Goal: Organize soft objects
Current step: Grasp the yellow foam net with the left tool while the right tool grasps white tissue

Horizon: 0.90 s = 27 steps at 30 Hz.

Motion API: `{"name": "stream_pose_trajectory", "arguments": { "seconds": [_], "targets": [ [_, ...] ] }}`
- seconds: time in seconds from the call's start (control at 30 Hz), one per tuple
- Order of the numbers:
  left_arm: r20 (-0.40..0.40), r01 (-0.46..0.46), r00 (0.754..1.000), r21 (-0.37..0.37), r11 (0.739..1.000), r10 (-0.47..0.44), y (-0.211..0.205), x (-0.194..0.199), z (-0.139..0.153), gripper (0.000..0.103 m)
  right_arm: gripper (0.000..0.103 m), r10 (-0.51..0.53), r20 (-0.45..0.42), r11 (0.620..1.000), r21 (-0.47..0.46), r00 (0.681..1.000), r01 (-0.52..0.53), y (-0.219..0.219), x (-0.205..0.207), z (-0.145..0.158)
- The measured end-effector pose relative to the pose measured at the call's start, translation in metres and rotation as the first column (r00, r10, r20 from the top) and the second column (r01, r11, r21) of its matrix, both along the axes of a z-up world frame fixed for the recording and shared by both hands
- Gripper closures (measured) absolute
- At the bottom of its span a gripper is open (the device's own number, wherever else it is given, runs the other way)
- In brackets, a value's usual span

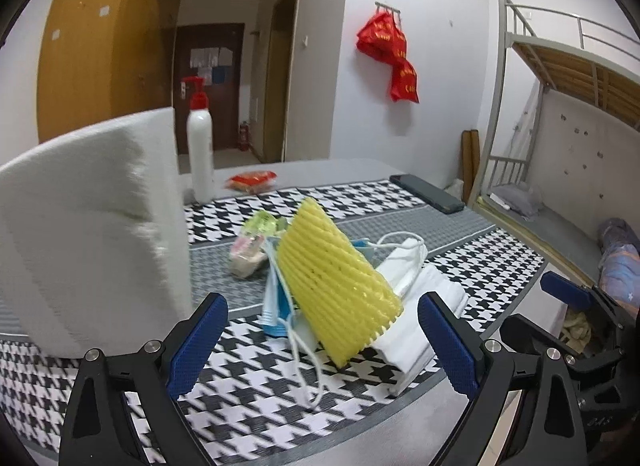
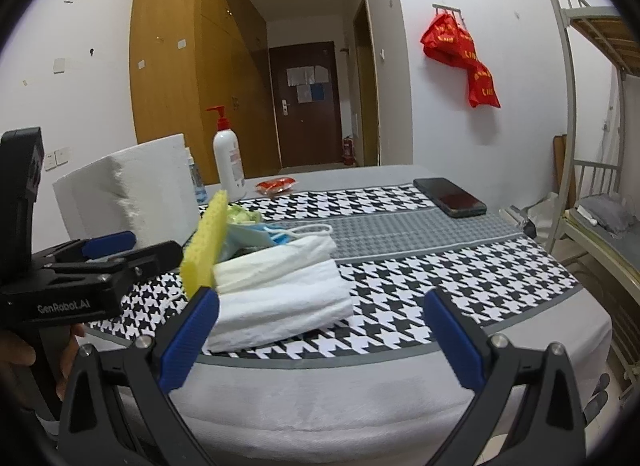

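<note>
A yellow foam net sleeve (image 1: 338, 282) stands tilted on a pile of soft things: a blue face mask (image 1: 276, 306), a white mask with loops (image 1: 404, 262) and a folded white cloth (image 1: 420, 326). My left gripper (image 1: 320, 342) is open just in front of the sleeve, touching nothing. In the right wrist view the sleeve (image 2: 206, 242), white mask (image 2: 288, 258) and folded cloth (image 2: 280, 306) lie ahead. My right gripper (image 2: 316, 338) is open and empty, near the cloth. The left gripper (image 2: 112, 250) shows at the left there.
A big white foam block (image 1: 92, 225) stands at the left on the houndstooth mat (image 1: 260, 386). A pump bottle (image 1: 200, 145), a red packet (image 1: 252, 181), snack bags (image 1: 256, 242) and a black phone (image 2: 450, 197) lie farther back. A bunk bed (image 2: 592, 145) stands at the right.
</note>
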<state>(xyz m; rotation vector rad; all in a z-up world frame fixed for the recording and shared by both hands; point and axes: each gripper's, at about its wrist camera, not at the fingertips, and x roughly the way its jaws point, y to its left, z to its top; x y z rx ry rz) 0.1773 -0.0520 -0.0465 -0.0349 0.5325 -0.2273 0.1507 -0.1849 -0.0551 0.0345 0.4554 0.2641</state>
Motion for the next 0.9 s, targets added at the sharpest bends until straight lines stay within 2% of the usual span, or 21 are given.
{"name": "stream_pose_trajectory", "arguments": {
  "seconds": [0.23,0.4,0.47,0.5,0.57,0.67,0.77,0.9],
  "targets": [
    [-0.011,0.000,1.000,0.034,0.999,0.000,-0.015,0.018,0.000,0.008,0.000,-0.011,-0.012,1.000,0.009,1.000,0.011,-0.008,0.010,-0.004],
    [-0.053,-0.010,0.998,0.055,0.998,0.013,-0.021,0.032,-0.005,0.027,0.000,-0.018,-0.024,1.000,0.016,1.000,0.018,-0.013,0.015,-0.007],
    [-0.065,-0.006,0.998,0.051,0.999,0.010,-0.022,0.036,-0.008,0.038,0.000,-0.014,-0.030,1.000,0.019,0.999,0.015,-0.014,0.015,-0.008],
    [-0.070,-0.006,0.998,0.051,0.999,0.009,-0.023,0.037,-0.009,0.039,0.000,-0.013,-0.032,1.000,0.019,0.999,0.013,-0.014,0.016,-0.009],
    [-0.074,-0.006,0.997,0.047,0.999,0.010,-0.022,0.037,-0.011,0.052,0.000,-0.007,-0.035,1.000,0.017,0.999,0.008,-0.012,0.017,-0.010],
    [-0.085,-0.016,0.996,0.053,0.998,0.020,-0.021,0.039,-0.013,0.063,0.000,0.000,-0.043,1.000,0.018,0.999,0.001,-0.010,0.019,-0.012],
    [-0.098,-0.012,0.995,0.039,0.999,0.016,-0.017,0.040,-0.015,0.088,0.000,0.007,-0.056,1.000,0.013,0.998,-0.006,-0.006,0.021,-0.014],
    [-0.075,-0.007,0.997,0.027,1.000,0.009,-0.011,0.035,-0.012,0.090,0.000,0.029,-0.071,1.000,0.014,0.997,-0.028,0.003,0.024,-0.017]
  ]
}}
